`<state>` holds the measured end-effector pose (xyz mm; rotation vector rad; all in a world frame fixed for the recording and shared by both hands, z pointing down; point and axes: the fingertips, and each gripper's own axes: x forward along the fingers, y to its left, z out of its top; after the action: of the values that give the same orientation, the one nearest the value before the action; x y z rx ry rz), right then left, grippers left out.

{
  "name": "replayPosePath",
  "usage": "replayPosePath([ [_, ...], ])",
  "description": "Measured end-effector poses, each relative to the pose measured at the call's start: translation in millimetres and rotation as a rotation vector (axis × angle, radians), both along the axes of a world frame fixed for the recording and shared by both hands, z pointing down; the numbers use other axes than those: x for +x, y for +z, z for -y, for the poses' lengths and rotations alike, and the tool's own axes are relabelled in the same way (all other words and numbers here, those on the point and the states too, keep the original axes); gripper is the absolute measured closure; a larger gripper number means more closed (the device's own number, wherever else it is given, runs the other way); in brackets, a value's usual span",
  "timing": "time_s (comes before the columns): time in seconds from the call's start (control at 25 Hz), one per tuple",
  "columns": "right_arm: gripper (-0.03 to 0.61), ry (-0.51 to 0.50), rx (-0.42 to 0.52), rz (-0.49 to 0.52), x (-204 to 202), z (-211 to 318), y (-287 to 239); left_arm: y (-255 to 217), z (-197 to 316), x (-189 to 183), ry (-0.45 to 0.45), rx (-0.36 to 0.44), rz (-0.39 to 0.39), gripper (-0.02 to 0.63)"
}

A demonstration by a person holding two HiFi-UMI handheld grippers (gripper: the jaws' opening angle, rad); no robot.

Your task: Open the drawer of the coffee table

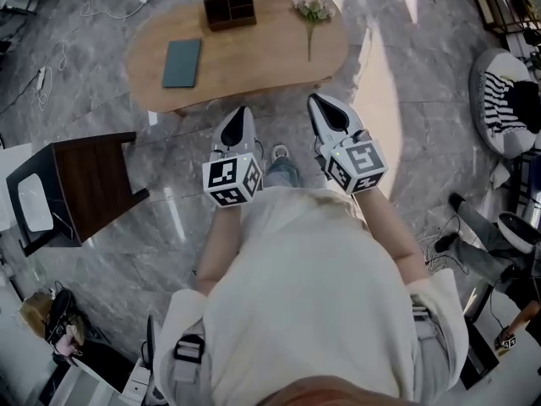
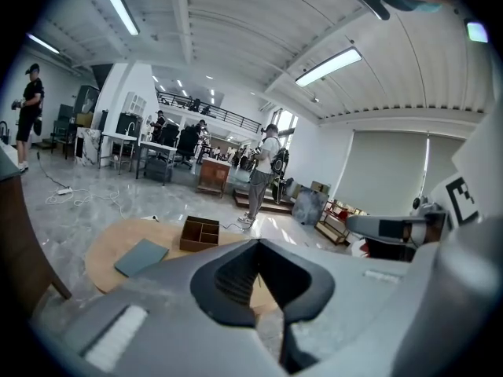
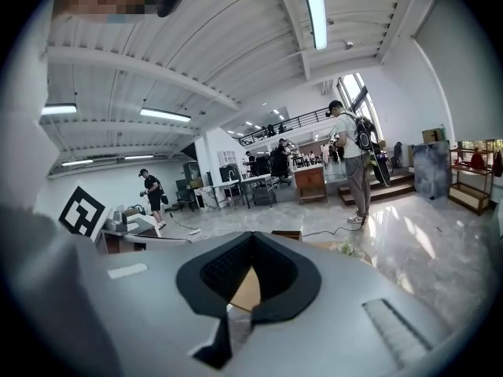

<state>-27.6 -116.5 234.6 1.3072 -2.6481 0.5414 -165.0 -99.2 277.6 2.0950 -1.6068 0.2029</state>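
The head view looks steeply down from above the person, high over the floor [image 1: 169, 227], with the oval tabletop [image 1: 254, 66] ahead near its top edge. Each claw view rides close behind its own tips, the left claw [image 2: 257, 242] and the right claw [image 3: 253, 234], facing almost level across the hall. All three share that tabletop and the brown box [image 1: 230, 5] on it.

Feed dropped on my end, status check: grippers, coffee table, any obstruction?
Left gripper and right gripper both shut, empty, short of the coffee table. Table untouched; drawer not in view. Nothing in the way.
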Motion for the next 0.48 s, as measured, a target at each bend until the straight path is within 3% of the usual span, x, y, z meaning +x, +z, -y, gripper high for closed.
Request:
replayPosePath([
  [0.48, 0.577, 0.096, -0.103, -0.036, 23, 61, 73, 76, 50, -19, 0.025, -0.114, -0.019, 0.612],
])
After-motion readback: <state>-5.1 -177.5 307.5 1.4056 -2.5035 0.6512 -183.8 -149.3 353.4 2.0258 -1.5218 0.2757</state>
